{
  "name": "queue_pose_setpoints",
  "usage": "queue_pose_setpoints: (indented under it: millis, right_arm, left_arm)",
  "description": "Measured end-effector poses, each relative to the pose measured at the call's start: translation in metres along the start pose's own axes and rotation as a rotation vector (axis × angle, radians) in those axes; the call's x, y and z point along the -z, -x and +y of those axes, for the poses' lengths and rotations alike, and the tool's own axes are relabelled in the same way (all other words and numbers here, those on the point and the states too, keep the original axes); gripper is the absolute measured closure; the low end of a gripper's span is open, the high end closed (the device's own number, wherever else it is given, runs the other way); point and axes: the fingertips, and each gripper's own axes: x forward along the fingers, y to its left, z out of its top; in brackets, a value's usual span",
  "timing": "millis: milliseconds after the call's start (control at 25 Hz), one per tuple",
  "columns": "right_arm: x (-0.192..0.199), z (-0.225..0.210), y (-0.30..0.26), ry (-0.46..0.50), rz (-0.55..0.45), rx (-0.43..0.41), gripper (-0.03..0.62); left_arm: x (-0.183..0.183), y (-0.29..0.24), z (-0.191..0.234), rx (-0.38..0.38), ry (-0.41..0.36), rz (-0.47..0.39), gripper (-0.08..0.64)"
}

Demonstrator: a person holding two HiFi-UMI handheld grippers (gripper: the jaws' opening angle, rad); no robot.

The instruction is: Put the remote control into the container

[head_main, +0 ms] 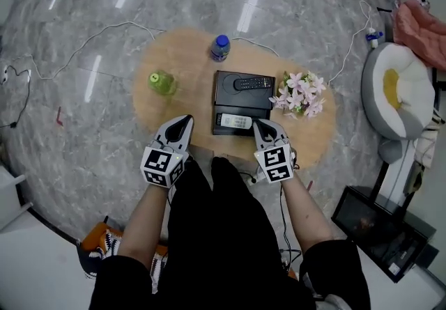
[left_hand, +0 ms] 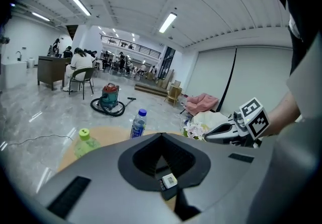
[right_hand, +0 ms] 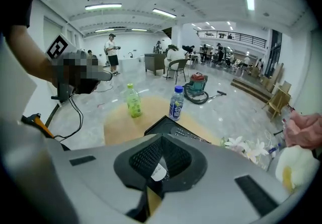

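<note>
Head view shows the black container at the middle of the round table, with a dark remote control lying in its far section and a pale remote in its near one. Whether a wall divides the two sections is hard to tell. The left gripper and the right gripper hover over the table's near edge, each with its jaws pressed together on nothing. In both gripper views the closed jaws block most of the table, and the right gripper view shows only the container's far corner. A green bottle, a blue-capped bottle and flowers stand around the container.
</note>
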Motion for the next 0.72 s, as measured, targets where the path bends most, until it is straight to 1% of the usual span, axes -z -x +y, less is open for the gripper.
queue_pose_setpoints:
  millis: [200,360,520,720]
  right_arm:
    - [0.01,-0.006,0.022,-0.092,-0.007,0.053,0.583]
    - [0.019,-0.009,0.026,-0.146,0.011,0.084,0.583]
    - [0.018,-0.013,0.024,-0.133,0.021,0.091,0.583]
    - [0.017,-0.021,0.017,-0.076,0.055,0.078,0.583]
  left_arm:
    - [-0.007,-0.009,-0.016,0.063,-0.013,0.024,0.554]
    - [-0.011,-0.014,-0.019,0.113,-0.017,0.036,0.554]
    - [-0.014,-0.02,-0.015,0.13,-0.015,0.036,0.553]
    - [-0.006,-0.028,-0.009,0.107,-0.011,0.06,0.552]
